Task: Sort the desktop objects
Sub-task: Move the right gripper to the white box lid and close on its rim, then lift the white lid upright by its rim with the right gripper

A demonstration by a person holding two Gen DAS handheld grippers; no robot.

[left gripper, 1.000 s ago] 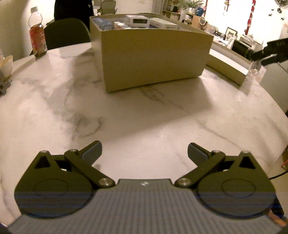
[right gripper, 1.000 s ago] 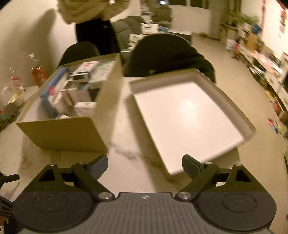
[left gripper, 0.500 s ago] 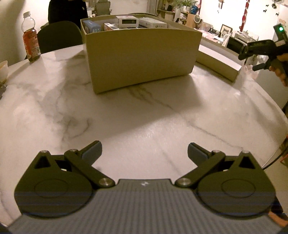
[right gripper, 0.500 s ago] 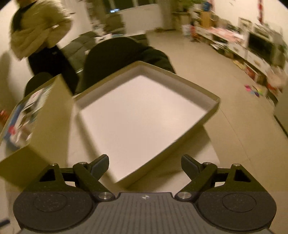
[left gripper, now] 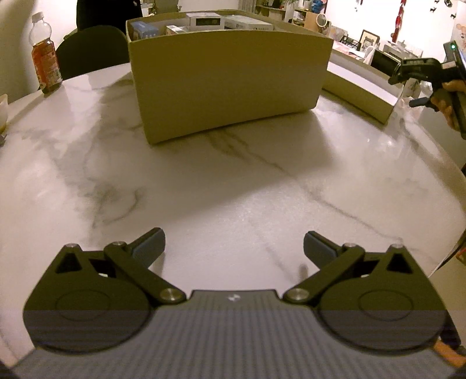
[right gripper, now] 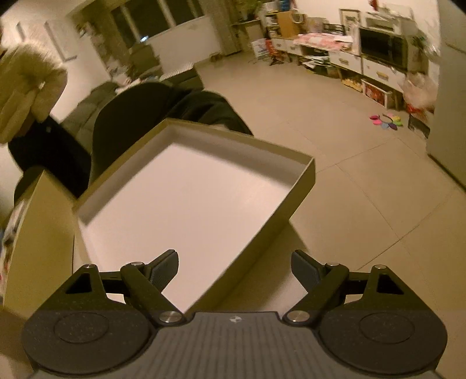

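Two views, and both suggest the sorting is close to finished. From the left wrist, the left gripper (left gripper: 233, 245) hovers low over the marble table (left gripper: 204, 180) with its jaws spread wide and nothing between them. Ahead stands the tall cardboard box (left gripper: 227, 84), already packed with small boxes (left gripper: 204, 22) whose tops show above its rim. No loose object lies on the tabletop between gripper and box; only a drink bottle (left gripper: 45, 62) stands at the far left edge, well apart. The shallow lid (left gripper: 358, 90) lies just beside the box on its right, and the right gripper (left gripper: 419, 68) hangs past it.

From the right wrist, the right gripper (right gripper: 234, 268) sits above the near corner of that lid (right gripper: 186, 198), jaws wide and holding nothing. The lid lies open side up and bare inside. What is left, most likely, is lifting it and closing the box (right gripper: 38, 233).
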